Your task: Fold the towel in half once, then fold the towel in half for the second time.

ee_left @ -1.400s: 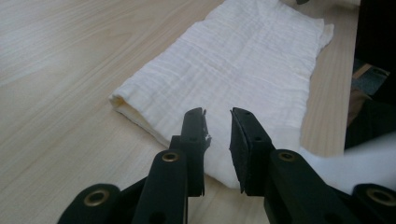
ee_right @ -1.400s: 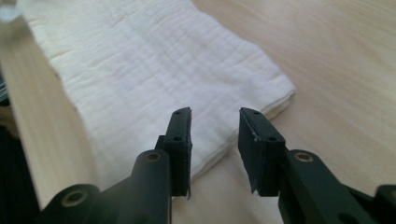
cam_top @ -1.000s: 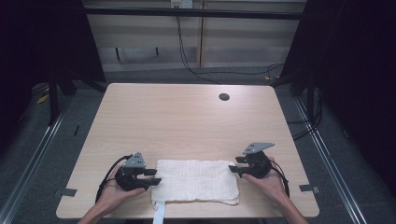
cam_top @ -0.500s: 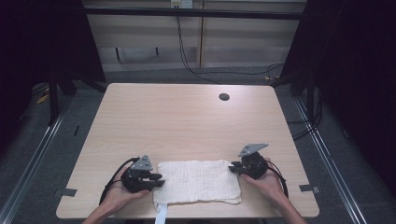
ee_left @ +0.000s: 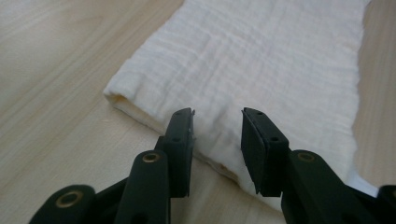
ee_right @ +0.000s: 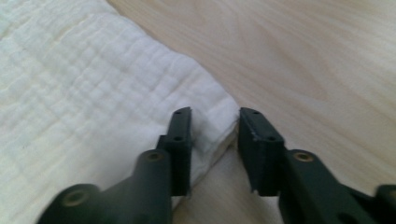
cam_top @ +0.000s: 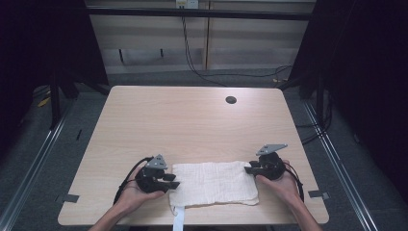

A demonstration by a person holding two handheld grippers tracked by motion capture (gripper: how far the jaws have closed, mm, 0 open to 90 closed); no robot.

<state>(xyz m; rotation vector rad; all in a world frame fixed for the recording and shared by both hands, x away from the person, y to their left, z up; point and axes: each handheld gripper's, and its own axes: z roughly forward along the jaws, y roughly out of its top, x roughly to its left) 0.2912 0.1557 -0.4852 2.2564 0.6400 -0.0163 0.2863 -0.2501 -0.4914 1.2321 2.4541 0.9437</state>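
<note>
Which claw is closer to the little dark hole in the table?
Right. The right claw sits at the towel's right end, nearly below the hole. The left claw is at the towel's left end, farther off.

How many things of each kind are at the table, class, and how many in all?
Cloth: 1
Tools: 2, the left tool and the right tool
Hands: 2, the left hand and the right hand
Table: 1
Hole in the table: 1
Total: 7
</note>
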